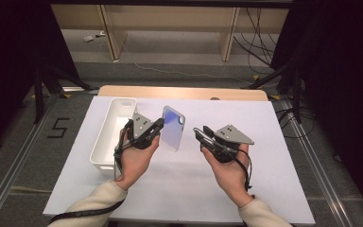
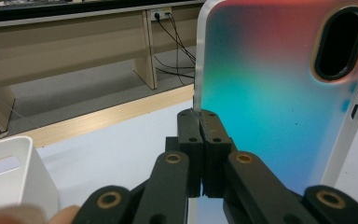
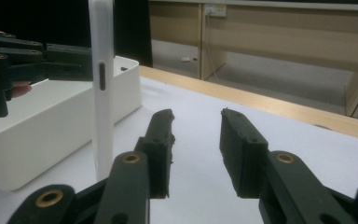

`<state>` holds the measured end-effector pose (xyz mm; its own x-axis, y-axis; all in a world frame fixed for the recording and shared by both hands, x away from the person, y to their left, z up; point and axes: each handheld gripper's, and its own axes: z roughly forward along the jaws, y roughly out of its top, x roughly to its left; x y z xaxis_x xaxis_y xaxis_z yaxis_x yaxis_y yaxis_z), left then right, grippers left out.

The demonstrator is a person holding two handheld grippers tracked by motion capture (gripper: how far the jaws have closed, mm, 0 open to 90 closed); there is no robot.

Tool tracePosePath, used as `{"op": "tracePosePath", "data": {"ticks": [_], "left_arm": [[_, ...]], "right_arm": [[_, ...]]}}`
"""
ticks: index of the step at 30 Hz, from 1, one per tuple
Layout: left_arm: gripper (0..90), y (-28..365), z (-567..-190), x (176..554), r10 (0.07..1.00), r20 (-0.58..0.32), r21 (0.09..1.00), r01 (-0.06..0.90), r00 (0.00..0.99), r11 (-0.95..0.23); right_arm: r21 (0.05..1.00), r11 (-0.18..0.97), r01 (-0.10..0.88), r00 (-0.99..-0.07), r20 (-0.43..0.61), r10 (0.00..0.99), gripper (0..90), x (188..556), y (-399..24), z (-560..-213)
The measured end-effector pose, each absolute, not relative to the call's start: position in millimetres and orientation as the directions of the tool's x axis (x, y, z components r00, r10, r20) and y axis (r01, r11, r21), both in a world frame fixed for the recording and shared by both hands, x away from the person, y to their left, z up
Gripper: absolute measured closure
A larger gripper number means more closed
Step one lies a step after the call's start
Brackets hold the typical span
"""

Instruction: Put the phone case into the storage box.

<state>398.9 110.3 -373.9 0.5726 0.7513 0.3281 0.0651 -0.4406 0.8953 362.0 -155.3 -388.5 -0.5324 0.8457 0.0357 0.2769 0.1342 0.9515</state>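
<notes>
Dark curtains hang at both sides of the room, and a pale wooden shelf frame (image 1: 170,28) stands on the grey floor at the back, with cables lying near it.

Next comes the bench (image 1: 179,189). It has a white sheet over it, and a strip of light wood shows along its far edge.

On the left part of the bench sits a long white bin (image 1: 105,146). It is open at the top.

Two hands come in from the bottom of the high view, both in cream sleeves. Each hand holds a black gripper with a grey three-cornered plate on top.

The left gripper (image 1: 160,124) is just beside the bin. Its jaws are pressed tight together on the side edge of a phone case (image 1: 174,126) — so the case is up off the bench, held in the air, standing up and leaning a bit. In the left gripper view the case (image 2: 270,93) has a white rim and a shiny back that goes from red to blue-green (like a rainbow), with a dark oval hole for the camera near the top.

The right gripper (image 1: 201,135) is near the case but not touching it. Its jaws (image 3: 196,149) stand partly apart with nothing between them — only the white sheet shows in the gap. In the right gripper view the thin white edge of the case (image 3: 101,93) stands off to the left of those jaws.
</notes>
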Motion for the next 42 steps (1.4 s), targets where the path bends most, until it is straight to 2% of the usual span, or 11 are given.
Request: {"op": "tracePosePath", "data": {"ticks": [7,12,16,17,19,28,42], "left_arm": [[88.4,117.5,-368.4,396.6,0.764,0.314,0.905,0.065,0.564,-0.419],[88.4,123.4,-366.6,396.0,0.775,0.304,0.912,0.068,0.554,-0.406],[88.4,128.8,-364.7,396.5,0.778,0.309,0.910,0.067,0.547,-0.408],[88.4,111.5,-374.3,383.9,0.894,-0.007,0.969,0.223,0.448,-0.104],[88.4,112.9,-373.3,383.9,0.896,-0.014,0.970,0.223,0.443,-0.095],[88.5,119.4,-368.7,383.3,0.907,-0.017,0.972,0.221,0.421,-0.084],[88.4,128.3,-364.1,382.4,0.917,-0.020,0.974,0.216,0.398,-0.072]], "right_arm": [[0.969,0.119,0.218,-0.563,0.025,0.826,52.4,362.1,-161.7,-387.9],[0.965,0.141,0.220,-0.582,0.014,0.813,45.3,359.5,-169.5,-388.6],[0.965,0.150,0.216,-0.594,0.008,0.805,34.4,358.6,-173.7,-391.9],[0.963,0.157,0.218,-0.602,0.005,0.799,31.8,358.4,-174.8,-392.7],[0.970,0.168,0.177,-0.605,-0.028,0.796,29.4,358.7,-177.2,-393.9],[0.972,0.168,0.163,-0.626,-0.030,0.779,22.8,350.5,-186.0,-396.5],[0.969,0.154,0.191,-0.607,-0.006,0.794,20.9,336.8,-205.1,-401.7]]}}
